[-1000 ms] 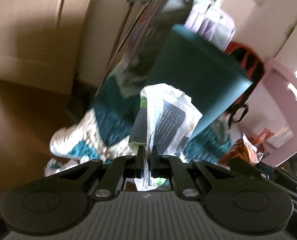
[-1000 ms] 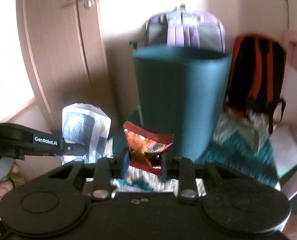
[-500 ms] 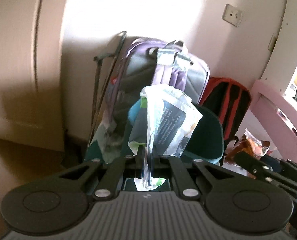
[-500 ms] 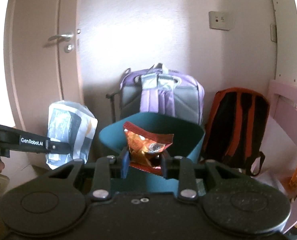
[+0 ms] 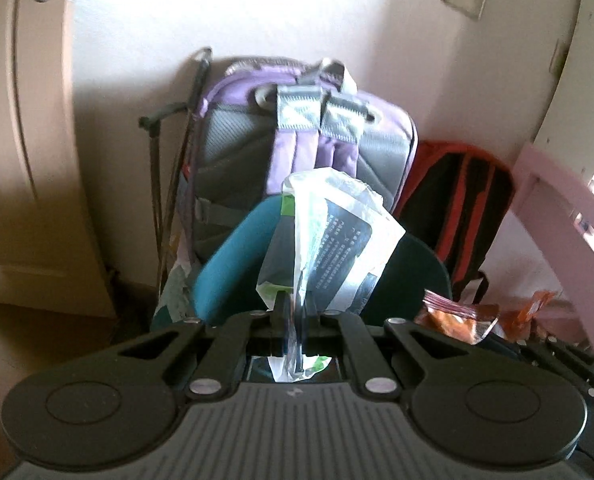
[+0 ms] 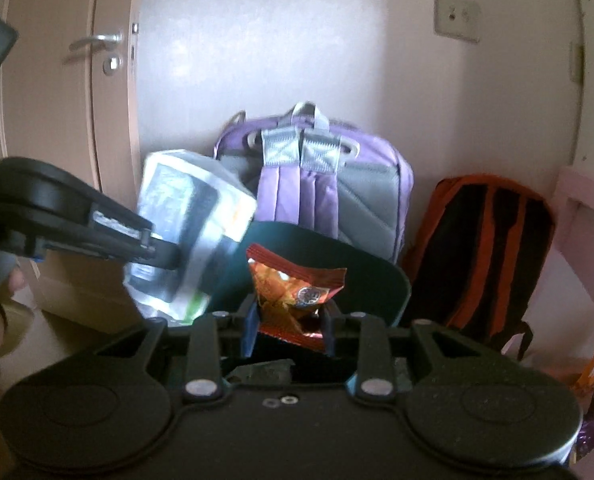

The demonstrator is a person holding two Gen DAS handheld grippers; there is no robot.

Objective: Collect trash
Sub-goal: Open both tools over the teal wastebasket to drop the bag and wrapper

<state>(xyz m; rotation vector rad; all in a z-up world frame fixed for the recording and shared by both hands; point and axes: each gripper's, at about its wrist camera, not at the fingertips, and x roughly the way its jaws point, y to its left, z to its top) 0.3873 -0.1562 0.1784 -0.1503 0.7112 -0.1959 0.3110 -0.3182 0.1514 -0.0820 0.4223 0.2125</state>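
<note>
A clear plastic wrapper (image 5: 329,240) is sitting pinched in the left hand-held gripper (image 5: 294,314) and an orange snack packet (image 6: 293,292) clamped in the right hand-held gripper (image 6: 289,328), both hanging over the teal bin (image 6: 369,280) before a purple backpack (image 6: 317,184).

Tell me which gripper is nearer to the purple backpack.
Left, slightly. The left gripper with its clear wrapper overlaps the backpack's edge; the right gripper sits lower, before the bin.
</note>
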